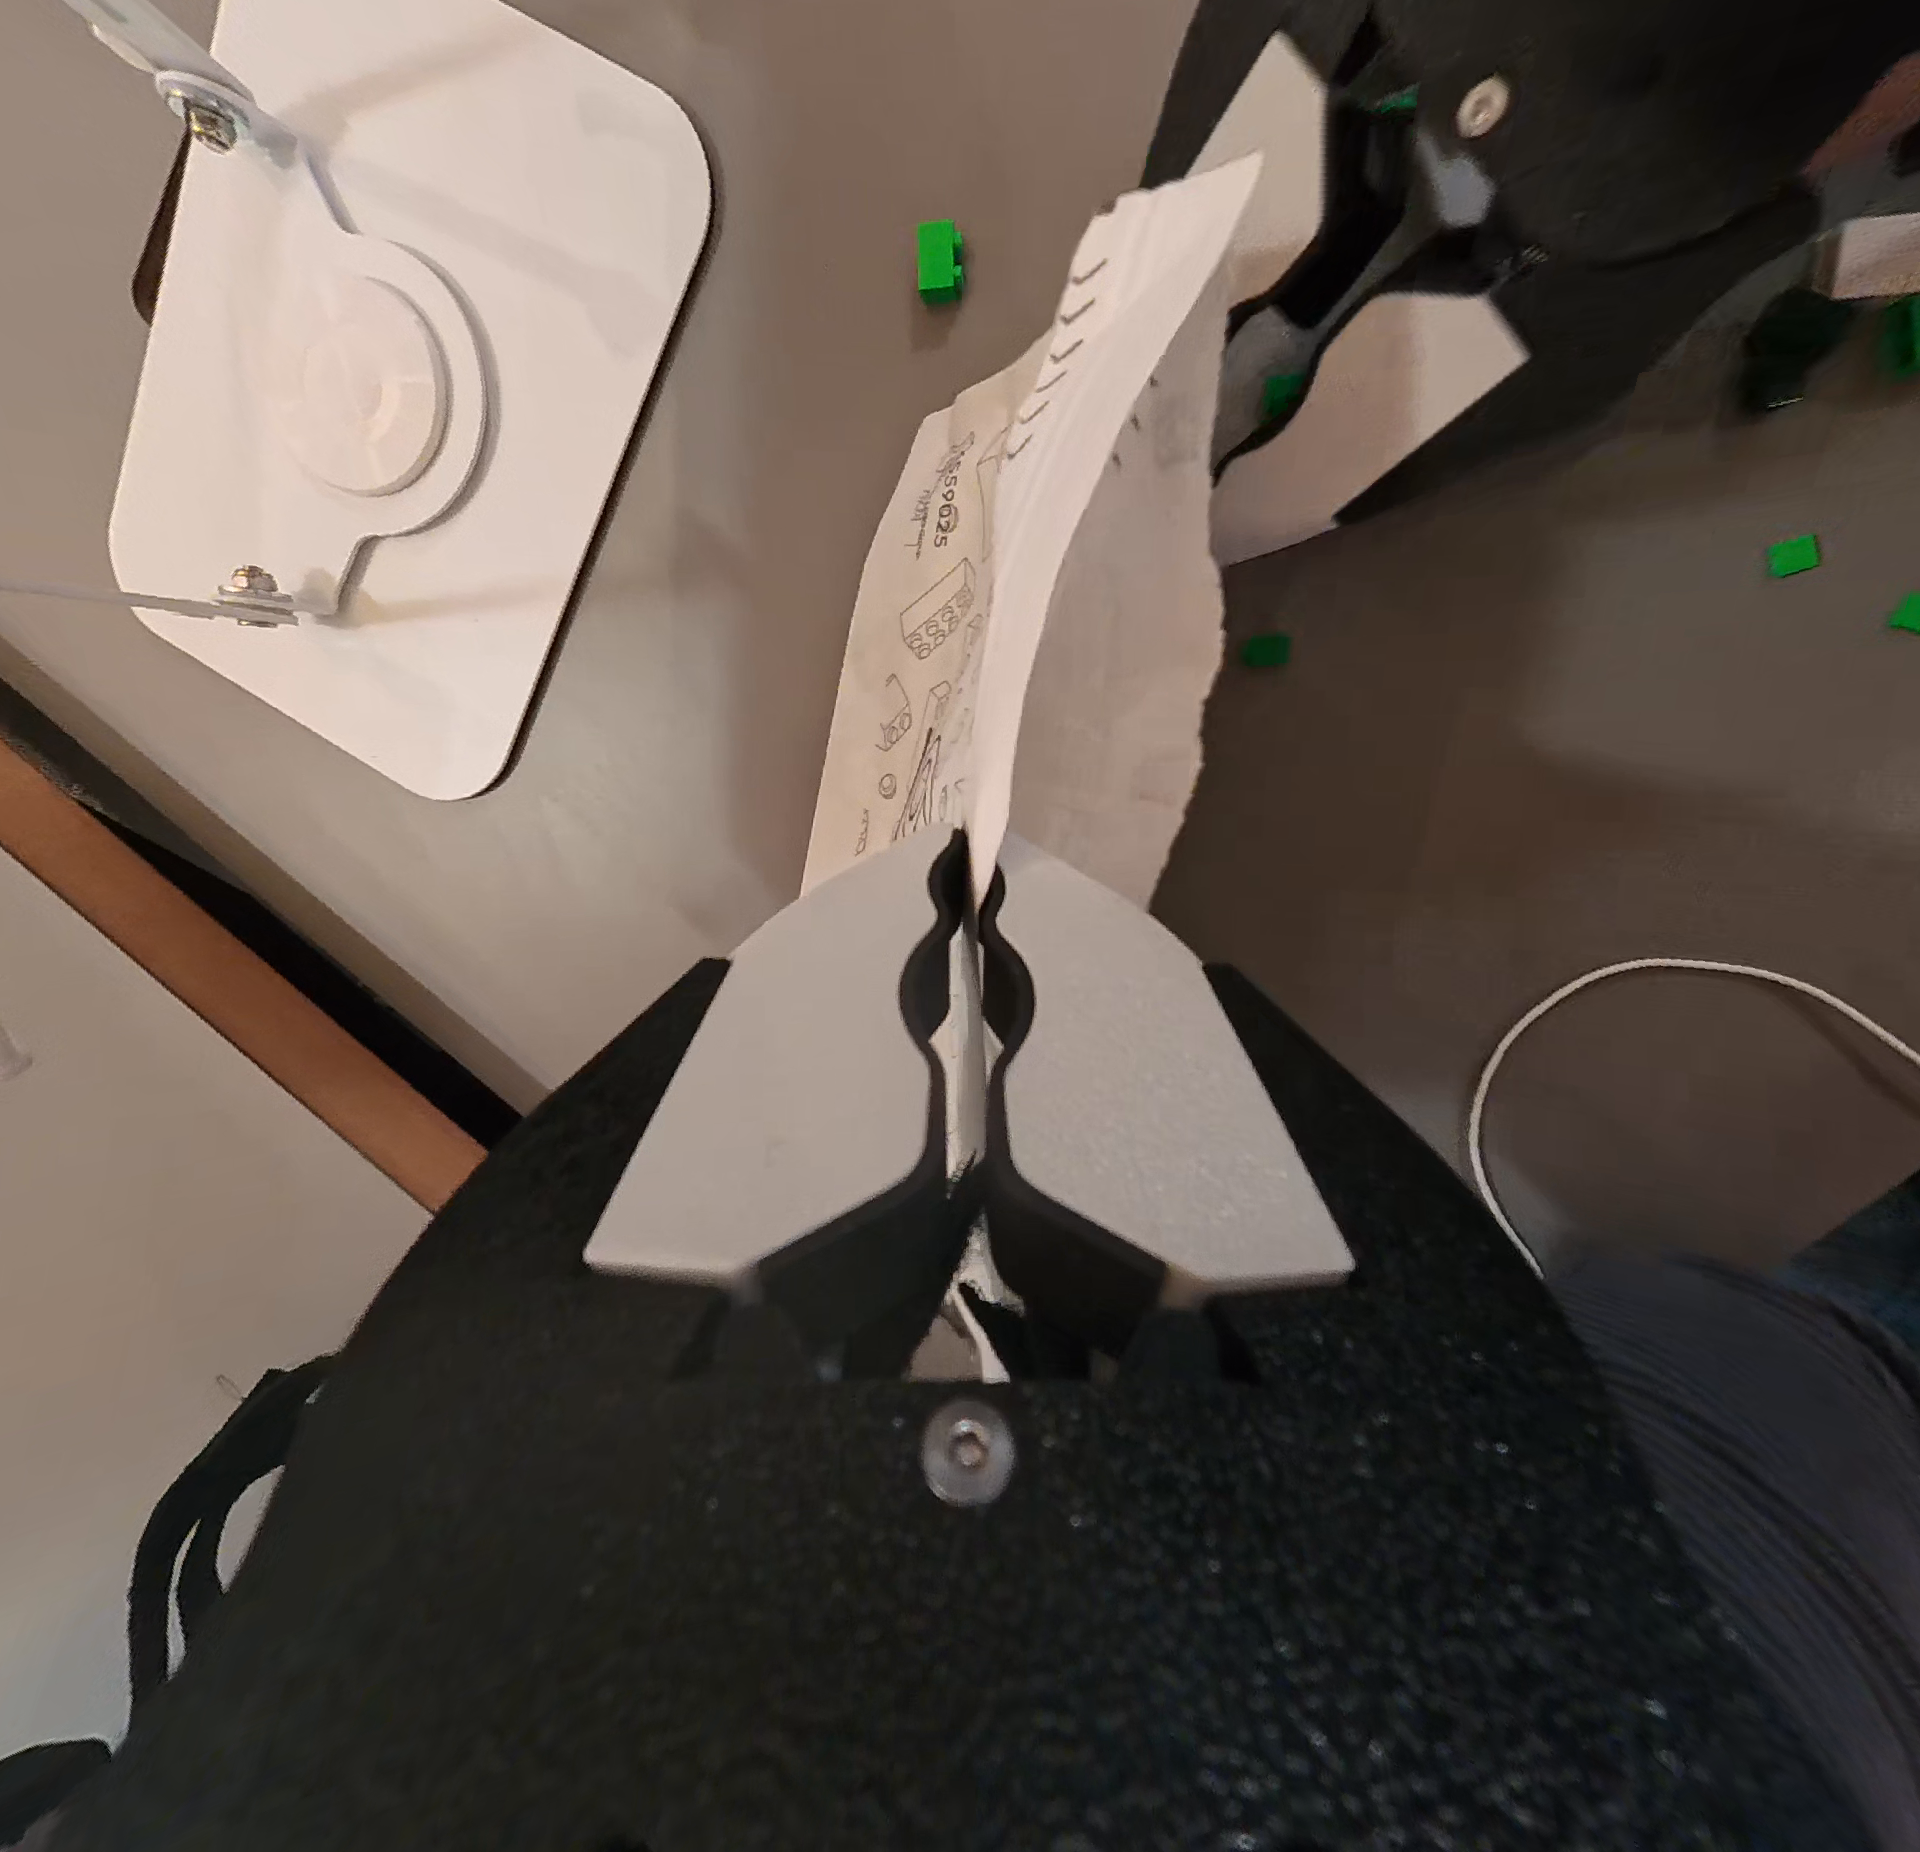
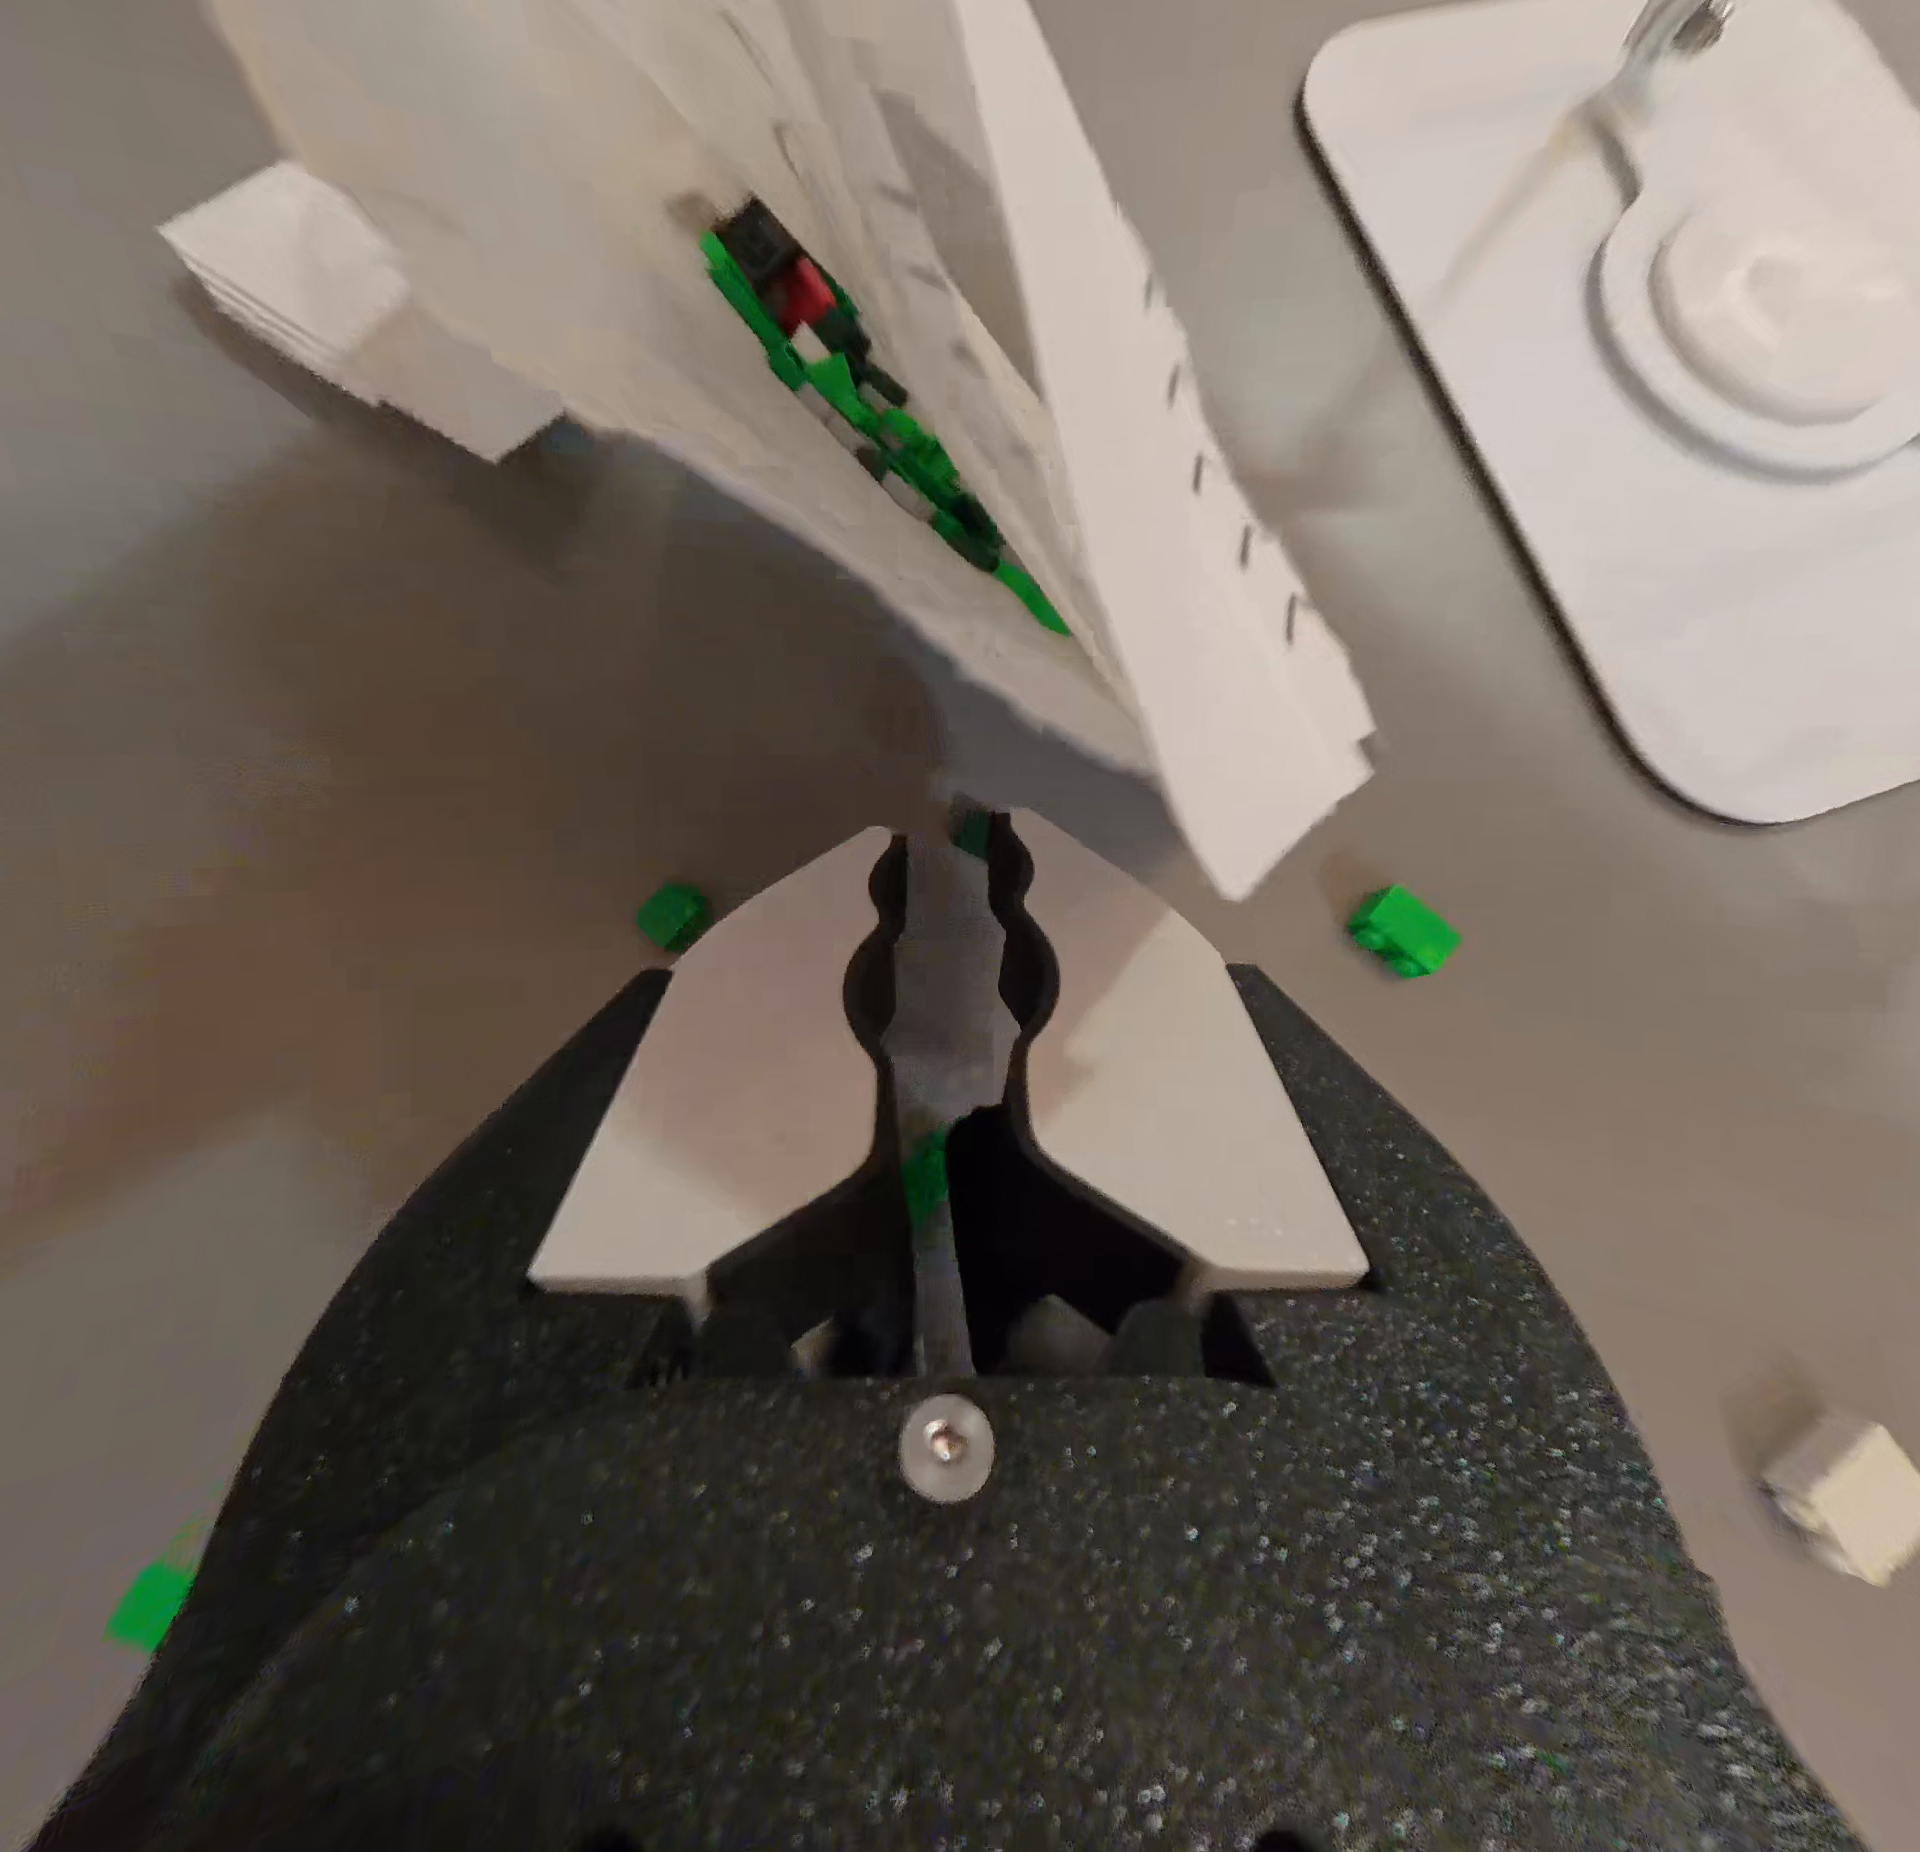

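The paper bag [image 1: 1049,597] is held above the grey counter [image 1: 665,659], pinched in the clamped left tongs [image 1: 971,867]. Its other end seems gripped by the right tongs [image 2: 940,836], though blur obscures this. Green bricks [image 2: 1403,932] are scattered below.

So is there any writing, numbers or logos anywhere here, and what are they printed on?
Paper bag, pinched in the left tool: a printed number and small marks beside line drawings of bricks; I won't quote them.
White base plate: no writing visible.
Green bricks: none visible.
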Demonstrator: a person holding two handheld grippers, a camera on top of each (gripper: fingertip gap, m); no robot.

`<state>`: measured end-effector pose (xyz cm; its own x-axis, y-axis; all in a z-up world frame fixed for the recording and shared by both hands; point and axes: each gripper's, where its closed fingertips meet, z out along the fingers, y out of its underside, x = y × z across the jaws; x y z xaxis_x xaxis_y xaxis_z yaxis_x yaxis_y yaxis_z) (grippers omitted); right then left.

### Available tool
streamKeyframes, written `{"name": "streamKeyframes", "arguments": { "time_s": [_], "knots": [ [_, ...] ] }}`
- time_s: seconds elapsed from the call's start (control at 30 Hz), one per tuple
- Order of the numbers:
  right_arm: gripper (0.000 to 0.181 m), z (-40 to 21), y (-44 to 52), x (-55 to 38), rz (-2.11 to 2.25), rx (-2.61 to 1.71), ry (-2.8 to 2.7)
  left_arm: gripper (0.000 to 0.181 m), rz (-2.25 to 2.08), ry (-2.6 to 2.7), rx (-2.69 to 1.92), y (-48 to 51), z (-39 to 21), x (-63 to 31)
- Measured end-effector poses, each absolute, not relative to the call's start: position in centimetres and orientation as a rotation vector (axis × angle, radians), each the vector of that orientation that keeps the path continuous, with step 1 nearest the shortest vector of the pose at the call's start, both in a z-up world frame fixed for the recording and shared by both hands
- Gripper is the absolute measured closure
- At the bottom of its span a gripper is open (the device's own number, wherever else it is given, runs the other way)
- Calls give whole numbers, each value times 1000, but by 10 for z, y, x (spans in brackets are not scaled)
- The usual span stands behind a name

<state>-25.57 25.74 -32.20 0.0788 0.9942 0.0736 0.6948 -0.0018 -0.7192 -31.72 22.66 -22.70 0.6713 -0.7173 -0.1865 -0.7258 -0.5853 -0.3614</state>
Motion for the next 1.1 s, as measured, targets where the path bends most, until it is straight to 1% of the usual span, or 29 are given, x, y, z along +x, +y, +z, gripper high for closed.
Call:
{"name": "streamKeyframes", "arguments": {
  "time_s": [0.1,0.23,0.33,0.4,0.57,0.7,0.8,0.9,1.0,1.1],
  "knots": [
    [163,-328,262,-258,592,-1756,-1663,181,20,1127,-2478,226,-227,-317],
    [163,-332,265,-260,613,-1808,-1632,181,14,1132,-2480,226,-228,-316],
    [165,-333,264,-260,648,-1853,-1621,181,12,1139,-2481,226,-228,-315],
    [173,-333,261,-261,676,-1875,-1620,181,7,1146,-2480,226,-229,-314],
    [173,-331,262,-256,604,-1822,-1672,181,-1,1142,-2477,226,-228,-314],
    [173,-300,248,-245,643,-1708,-1774,181,1,1131,-2476,225,-228,-316],
    [174,-264,223,-241,797,-1586,-1817,181,-5,1132,-2475,225,-227,-316],
    [174,-221,202,-251,961,-1448,-1721,181,-9,1145,-2471,225,-228,-314],
    [174,-200,212,-261,840,-1381,-1577,181,-14,1173,-2458,225,-227,-308],
    [174,-201,221,-267,650,-1299,-1539,181,-13,1200,-2442,224,-226,-303]
  ]
}}
